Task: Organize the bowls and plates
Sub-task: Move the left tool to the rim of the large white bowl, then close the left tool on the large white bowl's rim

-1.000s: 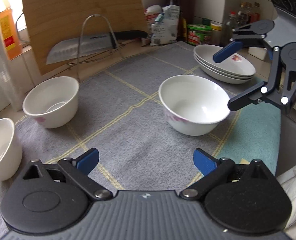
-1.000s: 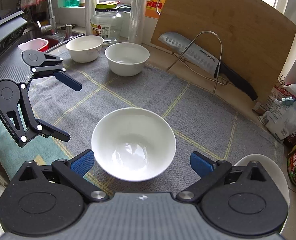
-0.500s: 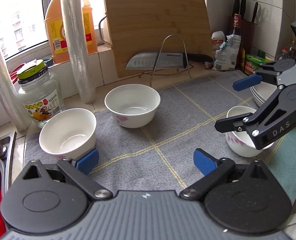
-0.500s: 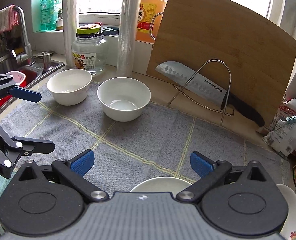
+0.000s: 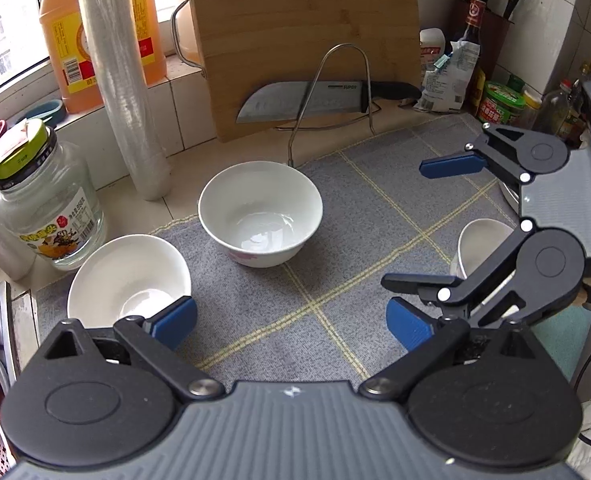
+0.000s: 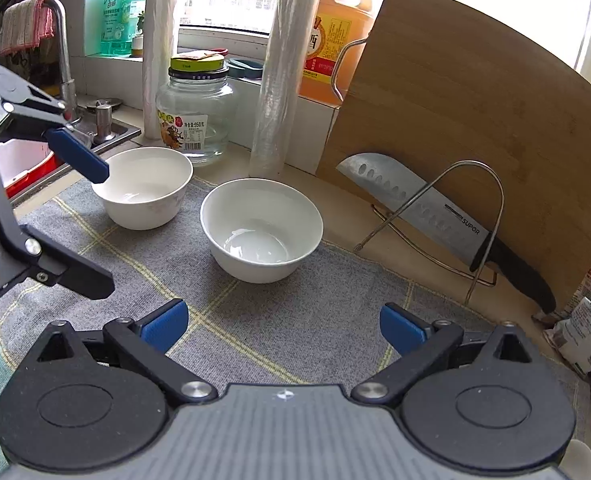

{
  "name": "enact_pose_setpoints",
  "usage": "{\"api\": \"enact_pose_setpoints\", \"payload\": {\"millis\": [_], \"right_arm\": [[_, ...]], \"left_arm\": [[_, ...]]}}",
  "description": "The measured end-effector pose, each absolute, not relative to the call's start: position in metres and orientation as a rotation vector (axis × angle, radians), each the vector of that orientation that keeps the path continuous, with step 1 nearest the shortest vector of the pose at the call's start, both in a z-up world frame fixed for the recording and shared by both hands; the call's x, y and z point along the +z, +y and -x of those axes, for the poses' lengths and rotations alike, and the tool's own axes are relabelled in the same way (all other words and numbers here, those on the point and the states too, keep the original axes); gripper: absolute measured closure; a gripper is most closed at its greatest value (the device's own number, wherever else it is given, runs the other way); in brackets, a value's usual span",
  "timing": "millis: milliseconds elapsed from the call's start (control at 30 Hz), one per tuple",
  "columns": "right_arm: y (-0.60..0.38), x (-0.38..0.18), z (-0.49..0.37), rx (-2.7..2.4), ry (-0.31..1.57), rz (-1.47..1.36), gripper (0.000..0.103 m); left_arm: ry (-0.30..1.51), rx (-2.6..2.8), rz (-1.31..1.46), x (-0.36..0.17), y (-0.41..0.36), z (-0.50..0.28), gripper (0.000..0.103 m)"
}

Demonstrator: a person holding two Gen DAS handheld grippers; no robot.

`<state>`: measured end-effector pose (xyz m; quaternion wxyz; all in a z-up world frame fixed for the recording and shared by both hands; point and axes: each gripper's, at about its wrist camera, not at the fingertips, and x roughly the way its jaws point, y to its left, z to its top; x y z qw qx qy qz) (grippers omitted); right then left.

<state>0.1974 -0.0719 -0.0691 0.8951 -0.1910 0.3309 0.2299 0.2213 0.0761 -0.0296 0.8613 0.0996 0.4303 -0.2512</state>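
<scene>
1. Three white bowls are in view on the grey mat (image 5: 335,280), left to right in the left wrist view: the left bowl (image 5: 129,276) near the sink edge, the middle bowl (image 5: 260,218) in front of the knife rack, and the right bowl (image 5: 481,248), partly hidden behind the right gripper (image 5: 419,224). All three stand apart from one another. A stack of plates cannot be made out with certainty.
2. The left gripper (image 5: 291,320) hovers above the mat with its jaws spread wide and holding nothing; the left bowl sits just beyond its left finger.
3. The right gripper also has its jaws wide open and empty, positioned over the right bowl.
4. Handling judgement: the bowls look glazed ceramic, so rigid, smooth, moderately heavy and breakable. The rim wall is the likely grip point, one finger inside and one outside. Nesting should be done gently to avoid chipping.
5. The surface is a kitchen worktop covered by the soft mat, which should cushion set-downs.
6. Surroundings, left to right: a glass jar (image 6: 197,120), a film roll (image 6: 281,68), an oil jug (image 6: 327,40), a cutting board (image 6: 475,140) and a knife (image 6: 415,200) on a wire rack.
</scene>
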Motion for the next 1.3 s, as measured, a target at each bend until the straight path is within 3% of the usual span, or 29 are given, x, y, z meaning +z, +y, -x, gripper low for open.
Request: {"api": "enact_pose_setpoints", "payload": {"millis": [467,900,1000,1167,1300], "right_arm": [[-0.058,-0.091,-0.253,0.622,0.735,0.473,0.0],[-0.046,-0.106,-0.279,0.715,0.744,0.48,0.002],[-0.045,-0.107,-0.279,0.72,0.734,0.483,0.005],[-0.042,-0.108,-0.283,0.715,0.722,0.484,0.009],[-0.043,-0.107,-0.285,0.709,0.717,0.472,0.011]], "left_arm": [[1.011,-0.579,-0.146,-0.046,0.058,-0.322,0.003],[1.077,-0.55,-0.14,-0.071,0.055,-0.356,0.005],[1.073,-0.542,-0.127,-0.072,0.057,-0.36,0.008],[1.076,-0.565,-0.129,-0.072,0.053,-0.362,0.028],[1.08,-0.585,-0.132,-0.072,0.05,-0.362,0.029]]}}
